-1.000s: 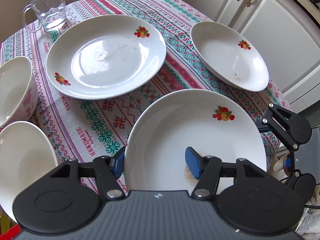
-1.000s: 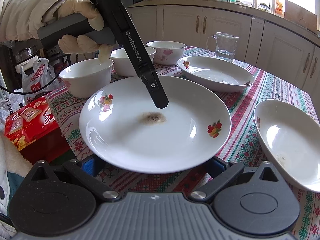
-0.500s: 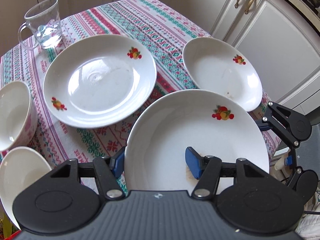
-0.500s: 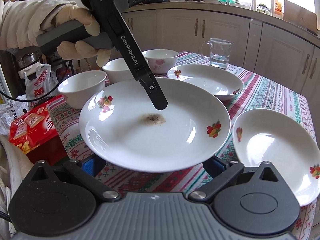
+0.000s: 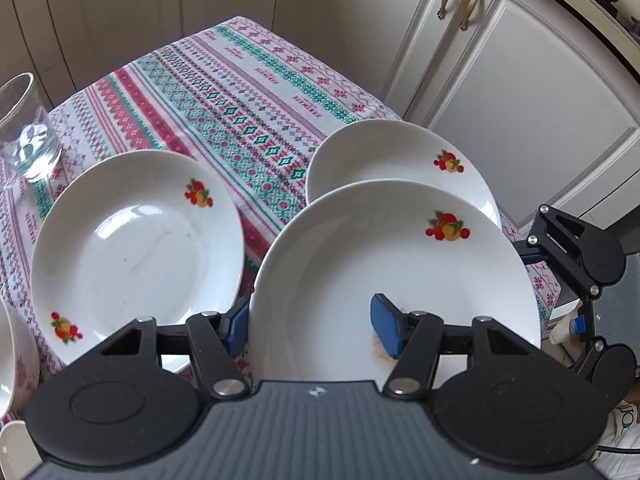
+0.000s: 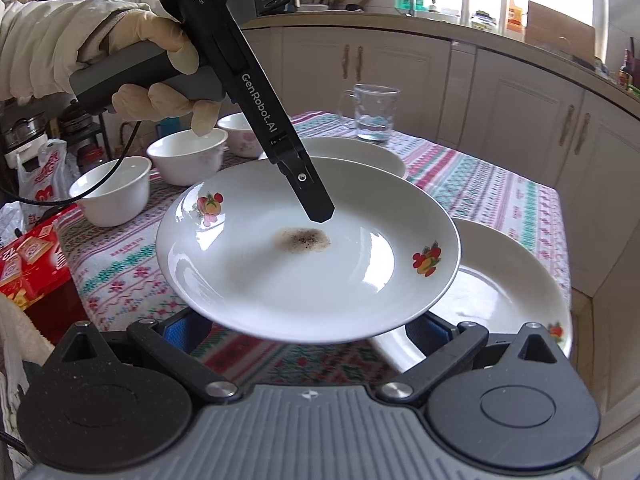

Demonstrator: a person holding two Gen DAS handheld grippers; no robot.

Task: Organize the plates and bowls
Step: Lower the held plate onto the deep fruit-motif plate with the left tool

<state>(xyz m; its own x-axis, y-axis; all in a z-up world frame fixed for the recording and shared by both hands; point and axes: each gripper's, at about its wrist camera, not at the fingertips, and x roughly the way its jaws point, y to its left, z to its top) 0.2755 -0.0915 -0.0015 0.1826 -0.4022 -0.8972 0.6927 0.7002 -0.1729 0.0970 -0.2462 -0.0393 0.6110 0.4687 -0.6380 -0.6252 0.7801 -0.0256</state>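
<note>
A white plate with fruit prints and a brown stain hangs above the table, level. My left gripper is shut on its rim, one blue pad on top and the other under the edge. In the right wrist view the left gripper reaches down onto the plate, held by a gloved hand. My right gripper stands open and wide, its blue pads tucked beneath the plate's near rim; contact cannot be made out. Another plate lies partly under the held one.
A third plate lies on the patterned tablecloth at the left. Three white bowls stand along the far left edge. A glass mug sits at the back. A red box is beside the table; cabinets stand close.
Both grippers have carried the stained plate up and across the table. It now overlaps the plate at the table's right corner. The bowls have slid out of the left wrist view.
</note>
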